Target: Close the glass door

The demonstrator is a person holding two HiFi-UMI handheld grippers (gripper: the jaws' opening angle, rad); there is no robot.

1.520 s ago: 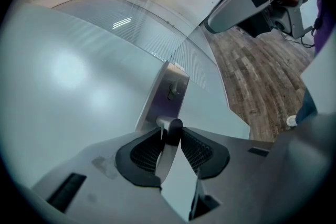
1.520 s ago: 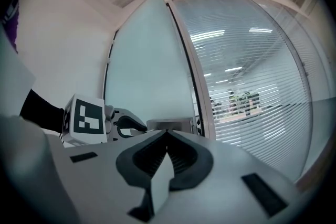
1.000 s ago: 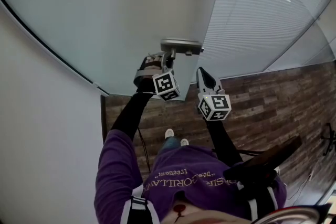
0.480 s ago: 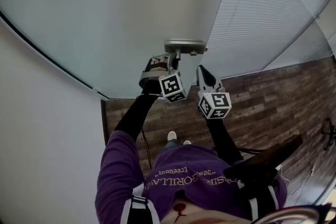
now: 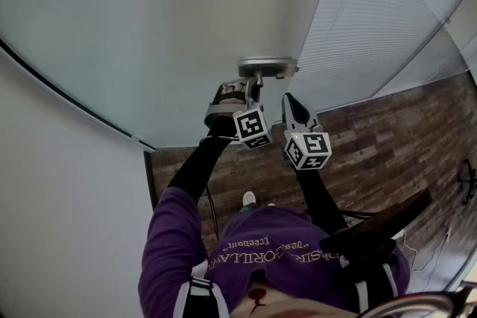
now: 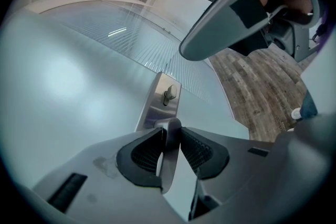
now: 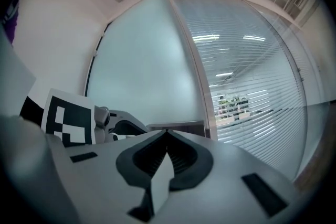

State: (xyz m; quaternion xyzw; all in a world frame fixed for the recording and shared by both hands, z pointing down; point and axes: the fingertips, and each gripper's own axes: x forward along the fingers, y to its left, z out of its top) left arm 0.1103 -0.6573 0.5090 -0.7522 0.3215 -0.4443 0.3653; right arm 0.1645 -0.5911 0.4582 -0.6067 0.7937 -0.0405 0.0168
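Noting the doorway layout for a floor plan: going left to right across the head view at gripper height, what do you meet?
white wall → frosted glass door → left gripper → right gripper → striped glass partition

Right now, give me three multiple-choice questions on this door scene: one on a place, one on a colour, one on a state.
1. In the head view, right of the door are: A blinds; B shelves; C bricks.
2. The shirt is: A green; B purple; C yellow.
3. The left gripper has its jaws: A apart, empty; B on a cup; C shut on the handle.
Answers: 1 A, slats fill that panel; 2 B, purple cloth at the bottom; 3 C, both pads press the handle.
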